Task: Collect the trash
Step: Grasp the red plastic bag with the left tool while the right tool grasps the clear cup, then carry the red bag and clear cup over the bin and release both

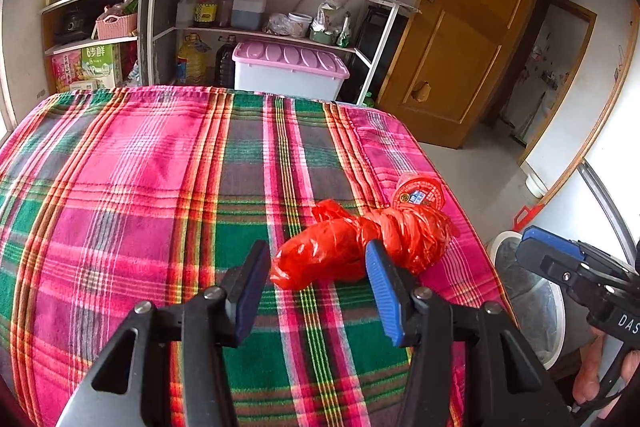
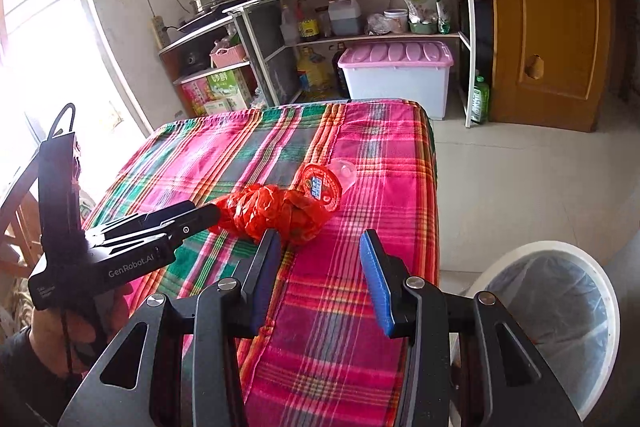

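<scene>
On the bench under its pink, green and grey plaid cloth (image 1: 160,187), the left gripper (image 1: 316,287) stands released, its jaws spread wide and level with the near end of the crumpled red plastic bag (image 1: 360,247); in the right wrist view its tips reach the bag's left end, though whether they touch it I cannot tell. Just right of the bag and touching it lies the round red plastic cup with a blue-and-white label (image 1: 419,193), with a clear plastic lid (image 2: 344,173) at its far side. Further right, beyond the bag and off the bench edge, the right gripper (image 2: 320,275) hangs released and empty above the cloth, and past it on the floor stands the white waste bin with a translucent liner (image 2: 560,307). The step in hand looks to be taking the bag. To do it well, push the left gripper forward until the bag's thick knotted middle sits between the pads, then close firmly; loose film at the tip would likely slip or trail. Carry it low over the cup so nothing is swept off.
</scene>
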A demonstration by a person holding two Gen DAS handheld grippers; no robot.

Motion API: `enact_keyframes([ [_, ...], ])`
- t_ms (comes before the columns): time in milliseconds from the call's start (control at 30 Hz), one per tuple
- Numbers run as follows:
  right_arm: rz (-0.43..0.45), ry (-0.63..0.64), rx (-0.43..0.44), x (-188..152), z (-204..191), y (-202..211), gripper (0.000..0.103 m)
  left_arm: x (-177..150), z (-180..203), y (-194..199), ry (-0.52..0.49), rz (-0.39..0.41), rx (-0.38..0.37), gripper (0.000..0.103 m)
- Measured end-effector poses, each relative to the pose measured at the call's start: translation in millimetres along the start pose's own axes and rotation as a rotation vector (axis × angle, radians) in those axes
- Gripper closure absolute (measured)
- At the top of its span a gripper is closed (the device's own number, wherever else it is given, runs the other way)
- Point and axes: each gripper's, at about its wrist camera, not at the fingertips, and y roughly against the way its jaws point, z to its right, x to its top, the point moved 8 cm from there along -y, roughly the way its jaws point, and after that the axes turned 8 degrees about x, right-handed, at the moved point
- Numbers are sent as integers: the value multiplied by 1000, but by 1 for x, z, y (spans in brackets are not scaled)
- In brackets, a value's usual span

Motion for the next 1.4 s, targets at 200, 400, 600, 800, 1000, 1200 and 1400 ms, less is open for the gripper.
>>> enact_keyframes([
  [200,-17,-12,-8,10,12,-25,61,5,0,-11,14,-3,-47,50],
  [400,-25,-30,0,19,21,-40,61,13,-3,-14,25,2,-95,45],
  [600,-31,-67,15,24,29,-50,61,24,-11,-16,85,15,-125,35],
  [800,-37,-67,12,22,30,-52,61,17,-1,-30,53,-38,-160,33],
  [1000,-40,-77,15,20,31,-53,61,12,5,-23,19,-29,-194,56],
  [1200,-54,-51,6,21,27,-57,61,6,10,-10,-17,-10,-187,81],
  [1400,-84,-25,-10,26,25,-71,61,3,-5,9,-2,28,-130,99],
])
